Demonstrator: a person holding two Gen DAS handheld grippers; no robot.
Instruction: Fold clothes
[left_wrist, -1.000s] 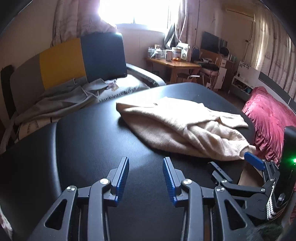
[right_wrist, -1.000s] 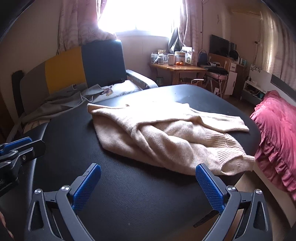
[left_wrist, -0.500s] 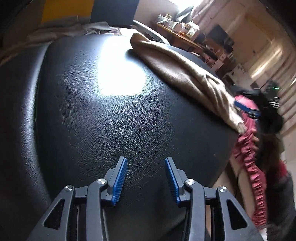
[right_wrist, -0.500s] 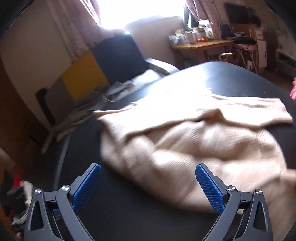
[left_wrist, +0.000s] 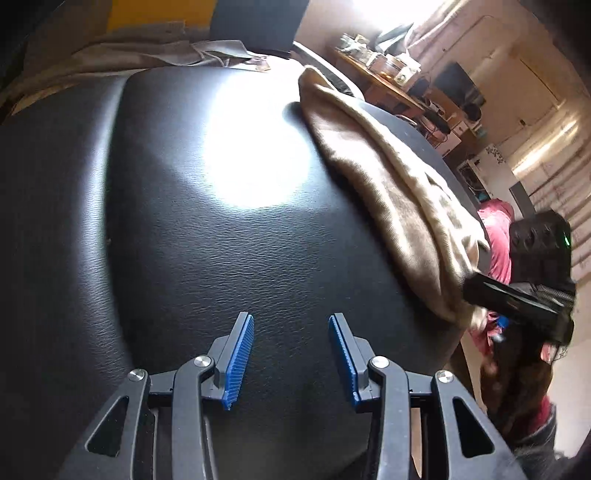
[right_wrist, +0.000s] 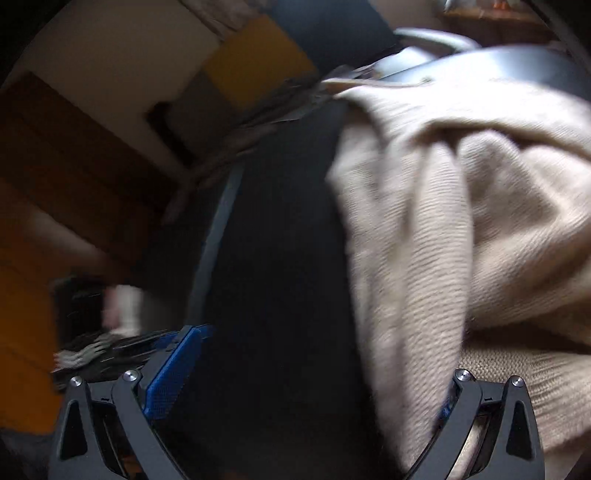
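A beige knit sweater (left_wrist: 391, 184) lies crumpled on the black leather table (left_wrist: 192, 258), along its right side in the left wrist view. My left gripper (left_wrist: 291, 354) hangs open over bare leather, apart from the sweater, with nothing between its blue pads. My right gripper (right_wrist: 310, 384) stands wide open at the sweater's (right_wrist: 461, 229) near edge. Its left pad (right_wrist: 173, 369) shows over the table, while knit cloth covers its right pad. From the left wrist view the right gripper (left_wrist: 517, 295) shows as a black body at the sweater's near corner.
A chair with yellow and dark blue panels (right_wrist: 255, 62) holds grey clothes (left_wrist: 122, 55) behind the table. A wooden desk with jars (left_wrist: 384, 70) stands at the back right. Pink ruffled bedding (left_wrist: 498, 236) lies beyond the table's right edge.
The left gripper has sunk toward the table and tipped downward, keeping about the same opening. The right gripper swung down to the sweater's near edge, and cloth now covers its right pad.
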